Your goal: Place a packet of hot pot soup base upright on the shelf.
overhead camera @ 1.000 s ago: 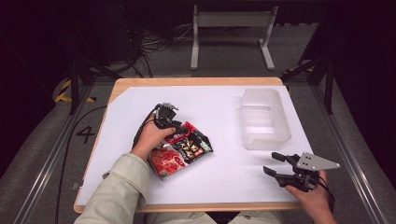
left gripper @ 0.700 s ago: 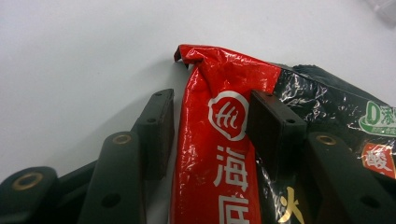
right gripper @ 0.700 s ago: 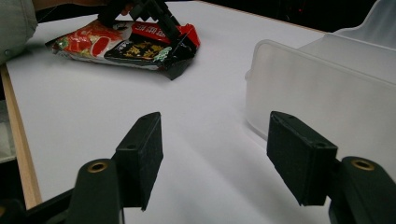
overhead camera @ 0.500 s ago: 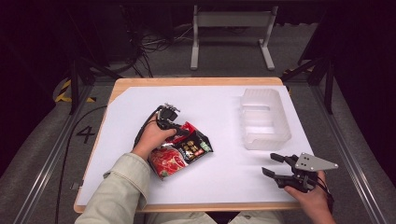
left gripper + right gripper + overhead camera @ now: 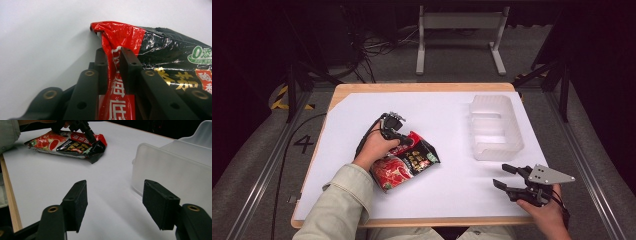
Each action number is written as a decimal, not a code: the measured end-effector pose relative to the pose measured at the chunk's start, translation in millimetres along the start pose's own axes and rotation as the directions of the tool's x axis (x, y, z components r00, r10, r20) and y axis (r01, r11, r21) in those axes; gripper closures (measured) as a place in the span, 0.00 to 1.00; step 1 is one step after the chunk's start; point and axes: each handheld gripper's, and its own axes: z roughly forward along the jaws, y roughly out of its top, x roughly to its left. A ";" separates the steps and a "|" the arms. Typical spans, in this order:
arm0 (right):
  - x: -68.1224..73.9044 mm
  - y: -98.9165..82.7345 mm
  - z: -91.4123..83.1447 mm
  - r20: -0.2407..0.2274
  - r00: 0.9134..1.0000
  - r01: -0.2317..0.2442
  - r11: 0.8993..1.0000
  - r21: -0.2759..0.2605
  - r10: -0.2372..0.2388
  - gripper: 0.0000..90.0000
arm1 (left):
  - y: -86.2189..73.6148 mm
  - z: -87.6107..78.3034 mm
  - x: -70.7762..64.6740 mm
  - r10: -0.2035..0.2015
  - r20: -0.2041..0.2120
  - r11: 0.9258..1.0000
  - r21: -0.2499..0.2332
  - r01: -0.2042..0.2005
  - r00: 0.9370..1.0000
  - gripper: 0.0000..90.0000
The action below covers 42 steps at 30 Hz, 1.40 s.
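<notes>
Red-and-black snack bag [image 5: 404, 161] flat on white table sheet [image 5: 447, 125], left of centre, well apart from frosted plastic bin [image 5: 495, 128] at right. Left gripper [image 5: 113, 65] jaws just been closing, now pinched on bag's crimped red edge, foil bunched between pads. Right gripper [image 5: 115, 200] jaws wide apart, nothing between them, hovering near front right table edge, just short of bin, pointed toward bag
</notes>
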 end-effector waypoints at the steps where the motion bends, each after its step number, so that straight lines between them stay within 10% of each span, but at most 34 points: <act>1: -0.1 -0.1 -0.2 0.001 1.000 0.000 1.000 -0.001 0.000 0.41 | 0.0 -0.8 -0.4 0.004 -0.004 1.000 -0.001 -0.004 1.000 0.90; 30: -0.5 0.4 0.1 0.001 1.000 0.010 1.000 -0.002 -0.010 0.45 | -1.2 -58.8 -17.7 0.044 0.004 0.986 -0.159 -0.043 0.999 0.98; 42: -2.7 1.7 -0.3 0.028 1.000 0.006 1.000 0.012 -0.006 0.51 | 7.1 -96.2 -40.9 0.111 0.019 0.961 -0.259 -0.102 0.994 0.98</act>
